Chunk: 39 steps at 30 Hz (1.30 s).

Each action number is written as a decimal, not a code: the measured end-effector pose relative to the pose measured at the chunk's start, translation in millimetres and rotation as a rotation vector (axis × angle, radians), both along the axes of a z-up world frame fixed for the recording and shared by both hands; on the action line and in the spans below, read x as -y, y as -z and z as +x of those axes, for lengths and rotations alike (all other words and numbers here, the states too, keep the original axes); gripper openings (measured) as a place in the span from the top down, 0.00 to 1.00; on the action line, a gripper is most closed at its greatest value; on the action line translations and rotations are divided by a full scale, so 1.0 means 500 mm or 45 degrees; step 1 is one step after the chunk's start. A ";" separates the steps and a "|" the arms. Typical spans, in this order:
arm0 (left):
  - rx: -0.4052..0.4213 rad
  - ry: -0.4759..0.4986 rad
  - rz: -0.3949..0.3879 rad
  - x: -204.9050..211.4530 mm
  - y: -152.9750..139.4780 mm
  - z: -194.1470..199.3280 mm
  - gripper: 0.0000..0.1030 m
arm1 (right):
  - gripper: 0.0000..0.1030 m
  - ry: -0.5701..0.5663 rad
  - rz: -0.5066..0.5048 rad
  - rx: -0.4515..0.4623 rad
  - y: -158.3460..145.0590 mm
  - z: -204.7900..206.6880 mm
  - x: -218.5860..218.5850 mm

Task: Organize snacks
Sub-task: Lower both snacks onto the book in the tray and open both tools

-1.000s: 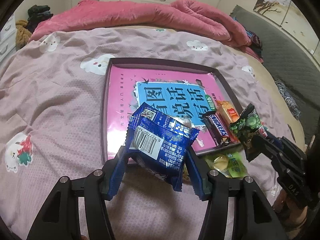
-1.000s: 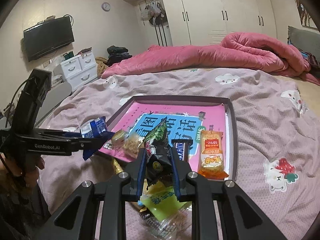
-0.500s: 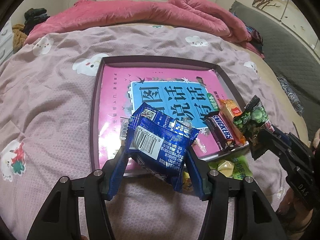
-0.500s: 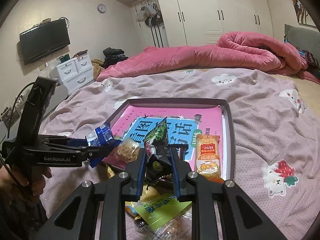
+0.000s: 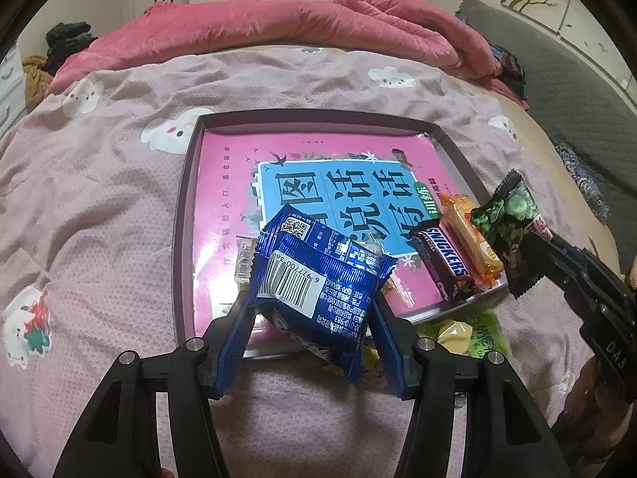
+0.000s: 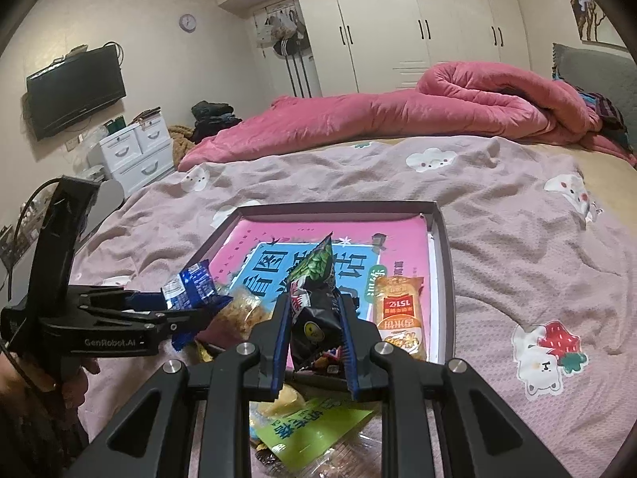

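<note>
a: what do we see in the left hand-held gripper (image 5: 314,306)?
b: its jaws stand about half spread and pinch a blue snack packet (image 5: 318,279), barcode side facing us, held above the near edge of the tray (image 5: 181,239) on the bed (image 5: 99,199).
a: and the right hand-held gripper (image 6: 314,330)?
b: its jaws are pressed close on a dark packet of green peas (image 6: 314,298) — the packet stands up between the blue pads, lifted over the tray's near right corner.
a: where do we find the other snacks?
b: a snickers bar (image 5: 444,263) and an orange packet (image 5: 471,235) lie side by side on the pink book (image 5: 318,167) in the tray; a green-labelled packet (image 6: 314,434) lies on the bed just below the tray — others under it we cannot make out.
</note>
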<state>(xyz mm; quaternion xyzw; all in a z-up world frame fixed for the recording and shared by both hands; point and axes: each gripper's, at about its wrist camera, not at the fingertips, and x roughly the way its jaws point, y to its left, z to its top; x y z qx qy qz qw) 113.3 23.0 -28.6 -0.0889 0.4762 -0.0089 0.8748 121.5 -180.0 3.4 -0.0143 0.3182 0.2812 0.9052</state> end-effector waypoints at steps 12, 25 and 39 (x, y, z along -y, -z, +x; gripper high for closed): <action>-0.013 -0.019 0.026 -0.005 0.013 0.011 0.43 | 0.77 0.050 0.020 -0.037 0.013 0.032 0.002; 0.003 -0.030 0.061 -0.008 0.022 0.020 0.42 | 0.77 0.087 0.017 -0.062 0.027 0.049 0.007; 0.011 -0.021 0.070 0.004 0.029 0.035 0.42 | 0.77 0.112 -0.009 -0.104 0.052 0.058 0.010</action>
